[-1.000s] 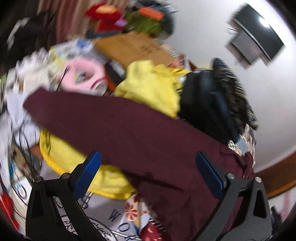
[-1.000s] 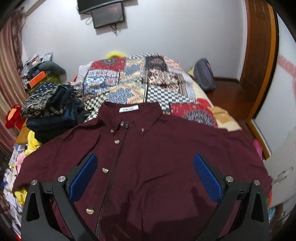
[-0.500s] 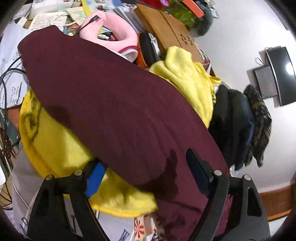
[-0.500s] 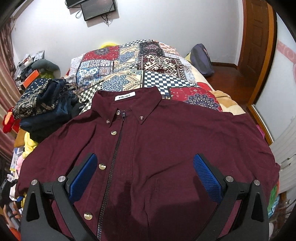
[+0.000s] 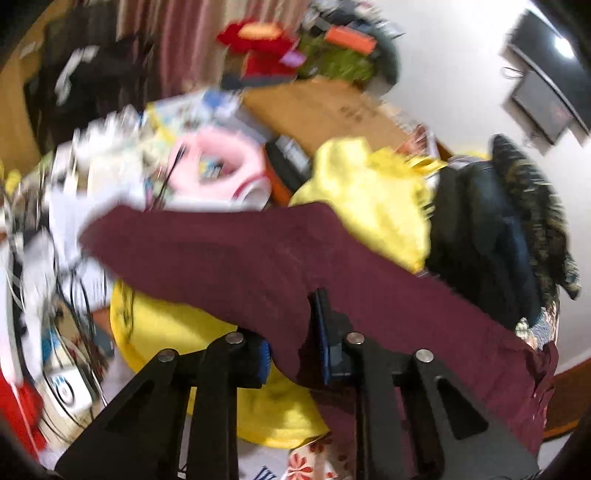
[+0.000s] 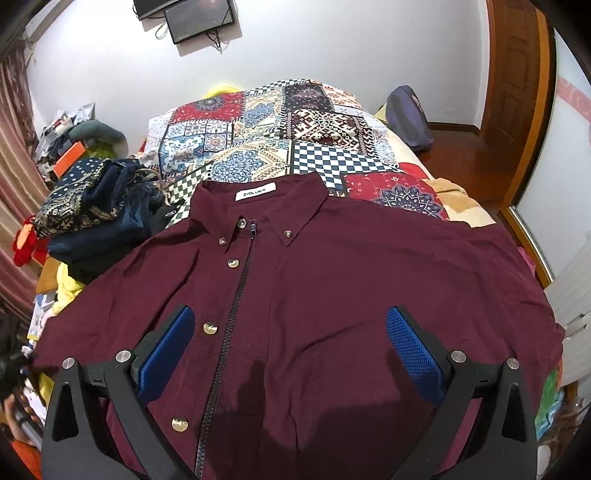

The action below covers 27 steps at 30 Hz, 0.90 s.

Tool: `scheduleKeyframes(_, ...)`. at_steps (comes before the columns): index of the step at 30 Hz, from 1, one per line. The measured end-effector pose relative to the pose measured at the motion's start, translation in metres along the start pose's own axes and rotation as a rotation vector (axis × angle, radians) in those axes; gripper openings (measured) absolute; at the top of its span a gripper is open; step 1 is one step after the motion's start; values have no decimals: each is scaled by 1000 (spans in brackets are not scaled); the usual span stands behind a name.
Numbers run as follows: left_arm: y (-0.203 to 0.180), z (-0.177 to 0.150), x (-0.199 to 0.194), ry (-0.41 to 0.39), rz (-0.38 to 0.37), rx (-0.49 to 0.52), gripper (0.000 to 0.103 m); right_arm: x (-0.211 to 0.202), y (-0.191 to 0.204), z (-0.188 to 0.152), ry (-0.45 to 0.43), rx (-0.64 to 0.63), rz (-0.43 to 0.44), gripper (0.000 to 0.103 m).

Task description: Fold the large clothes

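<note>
Left gripper (image 5: 295, 354) fingers, wide apart a second ago, now closing on the sleeve edge of the maroon shirt (image 6: 332, 295), cloth between them. Right gripper (image 6: 291, 354) fingers wide, empty, above shirt spread buttons-up on the bed (image 6: 280, 122). Sleeve fold judged imminent.

Left gripper (image 5: 295, 354) angled downward, jaws closing on cloth, right gripper (image 6: 291, 354) angled downward, jaws wide apart

A lived-in home bedroom: a bed under a patchwork-print bedspread (image 6: 280, 136) fills the middle, a dark flat screen (image 6: 199, 18) hangs on the white wall, a brown wooden door (image 6: 517, 62) stands at the right, and folded dark clothes (image 6: 96, 206) pile beside striped curtains (image 6: 14, 155).
</note>
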<state>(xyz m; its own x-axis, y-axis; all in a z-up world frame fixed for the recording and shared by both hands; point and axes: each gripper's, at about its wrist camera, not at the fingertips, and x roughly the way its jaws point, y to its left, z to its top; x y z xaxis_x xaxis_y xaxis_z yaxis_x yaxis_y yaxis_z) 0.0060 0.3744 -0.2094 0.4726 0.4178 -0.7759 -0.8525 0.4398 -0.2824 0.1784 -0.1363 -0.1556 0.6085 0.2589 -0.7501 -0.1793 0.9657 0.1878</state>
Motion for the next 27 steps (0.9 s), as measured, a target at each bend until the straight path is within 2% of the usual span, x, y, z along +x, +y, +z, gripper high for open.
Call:
scheduleKeyframes(7,-80,28,-55,-146,-154,179,12,-10,-13,1,-38,10,13,103)
scheduleKeyframes(11,-126,22,-92,-211,-265,268,11,-17,-24,3,-61,34,14,103)
scheduleKeyframes(13,-158,13,-114,-249,-333,344,11,-20,-28,2,-70,45,10,103)
scheduleKeyframes(15,-183,2,-128,-256,-392,402,11,-22,-33,2,-79,57,6,103)
scheduleKeyframes(18,-224,-22,-139,-235,-476,498,11,-26,-39,2,-85,69,10,103)
scheduleKeyframes(23,-284,-78,-131,-156,-533,668,11,-33,-44,-1,-99,59,-2,103)
scheduleKeyframes(27,-322,-139,-110,-19,-548,814,11,-32,-49,-3,-94,30,-21,103)
